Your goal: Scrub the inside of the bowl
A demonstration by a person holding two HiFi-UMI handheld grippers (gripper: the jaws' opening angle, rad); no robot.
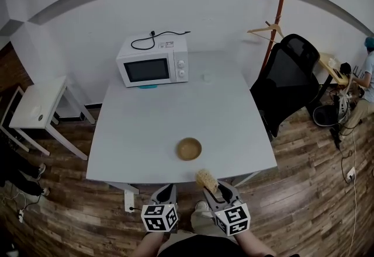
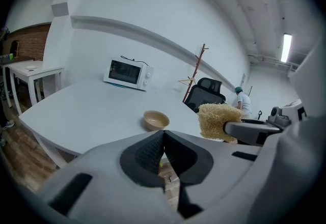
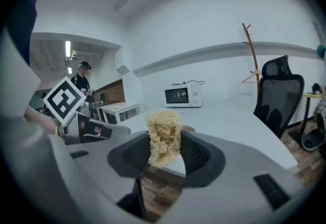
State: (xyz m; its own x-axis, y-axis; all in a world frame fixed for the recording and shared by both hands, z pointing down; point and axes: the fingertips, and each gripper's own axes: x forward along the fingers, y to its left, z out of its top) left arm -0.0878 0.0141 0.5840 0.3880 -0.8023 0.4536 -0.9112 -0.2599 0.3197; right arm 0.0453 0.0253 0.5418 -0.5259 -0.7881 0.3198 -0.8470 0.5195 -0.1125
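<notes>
The left hand-held gripper (image 2: pixel 163 139) was closed, its two dark ribbed pads pressed together with nothing between them. The right hand-held gripper (image 3: pixel 164 147) was clamped on a tan, fibrous sponge (image 3: pixel 164 132), which stood upright between its pads and stuck out above and past the tips. Both were held side by side and close together at the near edge of the grey bench (image 1: pixel 146 127), each tilted a little downward. The right one sat just to the right of the left one, and their marker cubes were nearest the person.

The wooden bowl (image 1: pixel 189 149) stood upright on the bench, ahead of both hand-held grippers and between the lines along which they pointed. It was near the tips but clear of them, and neither the sponge nor any pad touched it. From the left hand-held gripper it lay ahead and slightly to the left of the closed tips. From the right one it was almost wholly hidden behind the sponge, with only a sliver showing at the sponge's right side.

Far ahead of both, at the back edge of the bench, stood a white microwave (image 1: pixel 153 63) with its black cord lying coiled on top. Off to the right and beyond the bench were a black office chair (image 1: pixel 289 80) and a wooden coat stand (image 1: pixel 280 10). A small white side table (image 1: pixel 38 104) stood well away to the left, on the wooden floor (image 1: pixel 304 191).
</notes>
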